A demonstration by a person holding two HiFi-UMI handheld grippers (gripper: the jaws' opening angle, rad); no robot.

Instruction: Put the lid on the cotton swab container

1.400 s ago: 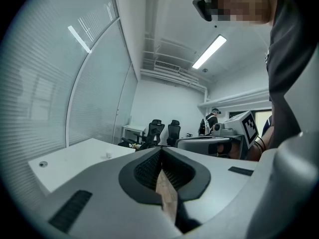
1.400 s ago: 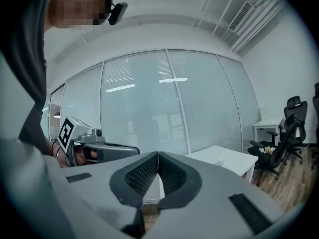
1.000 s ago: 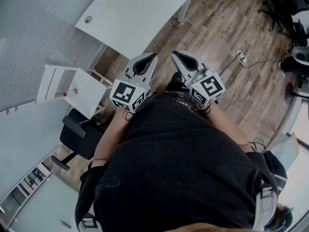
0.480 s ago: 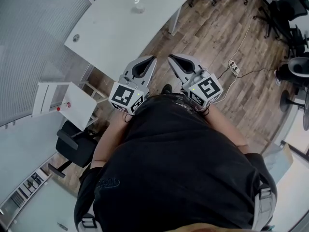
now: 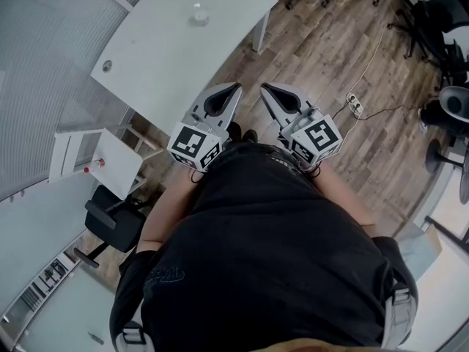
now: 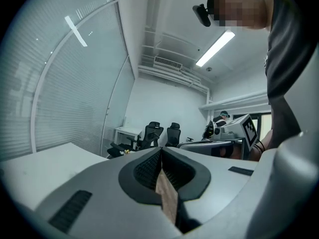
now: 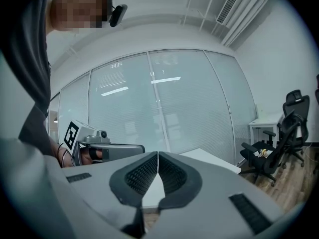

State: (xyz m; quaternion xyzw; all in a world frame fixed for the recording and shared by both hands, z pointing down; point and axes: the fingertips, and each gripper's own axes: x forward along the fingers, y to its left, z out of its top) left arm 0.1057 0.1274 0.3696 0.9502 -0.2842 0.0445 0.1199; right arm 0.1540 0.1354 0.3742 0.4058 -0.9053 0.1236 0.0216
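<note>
left gripper [image 5: 236,86], grey two-jaw unit with a marker cube: jaws fully closed, pads touching, nothing between them. right gripper [image 5: 264,86], same build: also closed and empty. The person holds both close against a black shirt [image 5: 264,255], side by side, tips pointing toward the white rectangular table [image 5: 168,57] and well apart from it. The small clear cotton swab container [image 5: 198,15] stands on the far part of that table. A small round grey disc [image 5: 107,66] sits near the table's left edge; can't tell if it's the lid. A white power strip [image 5: 355,105] lies on the wood-plank floor [image 5: 315,50] to the right.
</note>
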